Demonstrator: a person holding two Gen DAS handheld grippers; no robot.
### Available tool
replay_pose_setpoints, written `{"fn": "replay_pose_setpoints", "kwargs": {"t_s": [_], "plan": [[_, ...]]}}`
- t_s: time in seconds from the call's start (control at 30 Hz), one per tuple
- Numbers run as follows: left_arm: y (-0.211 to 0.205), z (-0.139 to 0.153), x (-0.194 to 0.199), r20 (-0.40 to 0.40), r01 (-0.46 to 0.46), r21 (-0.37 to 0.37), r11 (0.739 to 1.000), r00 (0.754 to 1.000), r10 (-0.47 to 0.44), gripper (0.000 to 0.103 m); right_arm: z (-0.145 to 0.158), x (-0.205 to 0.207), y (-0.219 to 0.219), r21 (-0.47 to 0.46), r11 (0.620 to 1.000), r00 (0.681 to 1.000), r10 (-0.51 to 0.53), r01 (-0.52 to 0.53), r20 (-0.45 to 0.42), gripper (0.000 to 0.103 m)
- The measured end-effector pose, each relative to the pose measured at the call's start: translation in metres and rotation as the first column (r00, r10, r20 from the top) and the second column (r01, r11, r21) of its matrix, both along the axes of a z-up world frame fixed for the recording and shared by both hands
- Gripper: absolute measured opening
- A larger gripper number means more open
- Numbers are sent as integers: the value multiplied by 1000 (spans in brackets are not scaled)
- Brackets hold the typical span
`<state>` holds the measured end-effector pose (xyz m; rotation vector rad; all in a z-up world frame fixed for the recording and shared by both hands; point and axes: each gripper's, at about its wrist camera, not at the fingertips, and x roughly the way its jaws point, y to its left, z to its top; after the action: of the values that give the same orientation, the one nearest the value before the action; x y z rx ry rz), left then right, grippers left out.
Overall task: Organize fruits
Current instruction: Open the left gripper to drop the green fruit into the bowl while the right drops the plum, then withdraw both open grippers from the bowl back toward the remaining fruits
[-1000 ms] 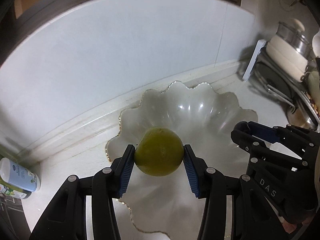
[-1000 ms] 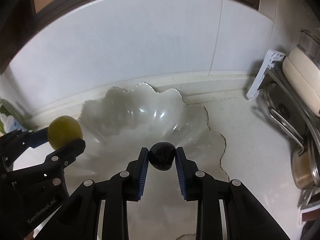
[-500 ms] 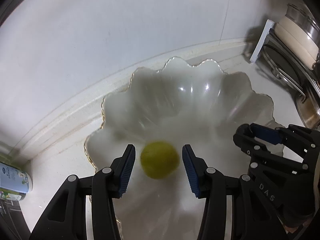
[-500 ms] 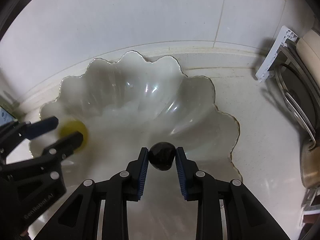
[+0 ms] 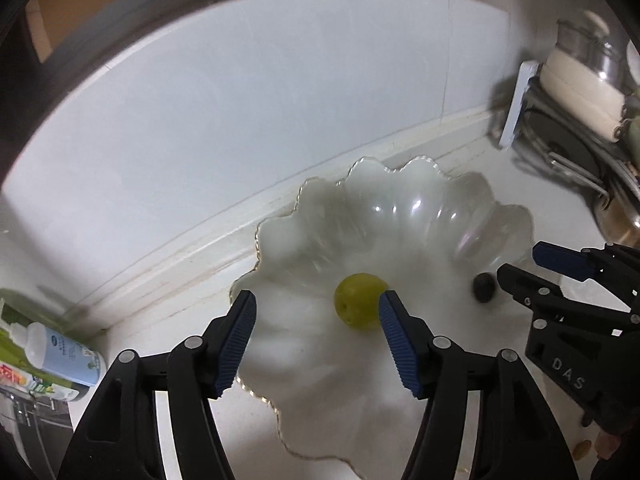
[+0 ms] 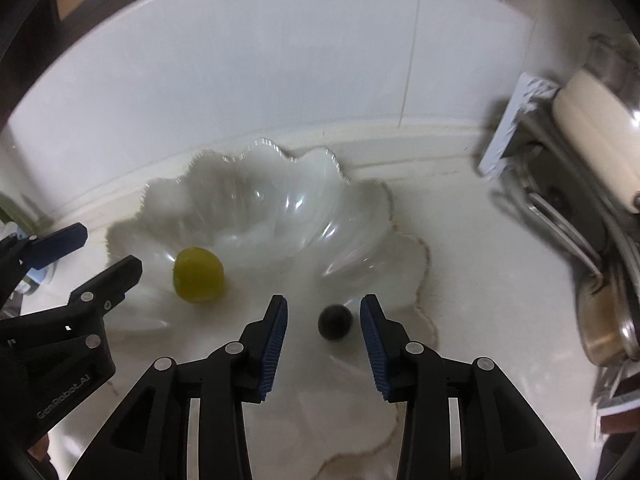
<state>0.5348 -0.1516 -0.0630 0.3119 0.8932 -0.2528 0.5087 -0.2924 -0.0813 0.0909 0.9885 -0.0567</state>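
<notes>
Both fruits lie in the bowl [image 5: 400,184]: green fruit [image 5: 359,300] at 1 o'clock beyond the opening, empty left claw [image 5: 316,340]; dark fruit [image 6: 335,322] between the opening right claw's [image 6: 323,344] pads, untouched

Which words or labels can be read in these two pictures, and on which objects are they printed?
"DAS": on the right hand-held gripper, seen from the left wrist camera.
"GenRobot.AI": on the left hand-held gripper, seen from the right wrist camera.
Print on the white bottle and the package beside it: too blurred to read.
</notes>
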Motion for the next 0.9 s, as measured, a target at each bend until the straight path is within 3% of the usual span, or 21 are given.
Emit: {"fn": "replay_pose_setpoints", "kwargs": {"t_s": [0.37,0.9], "plan": [[1,61,-63,192,59,-36,998,980,-51,68,57,-65,-6,-31,998,984,-55,61,168,39],[-15,101,-142,268,209,-147,967,949,-164,69,96,-162,-25,-9,989,948,-136,145,288,39]]}}
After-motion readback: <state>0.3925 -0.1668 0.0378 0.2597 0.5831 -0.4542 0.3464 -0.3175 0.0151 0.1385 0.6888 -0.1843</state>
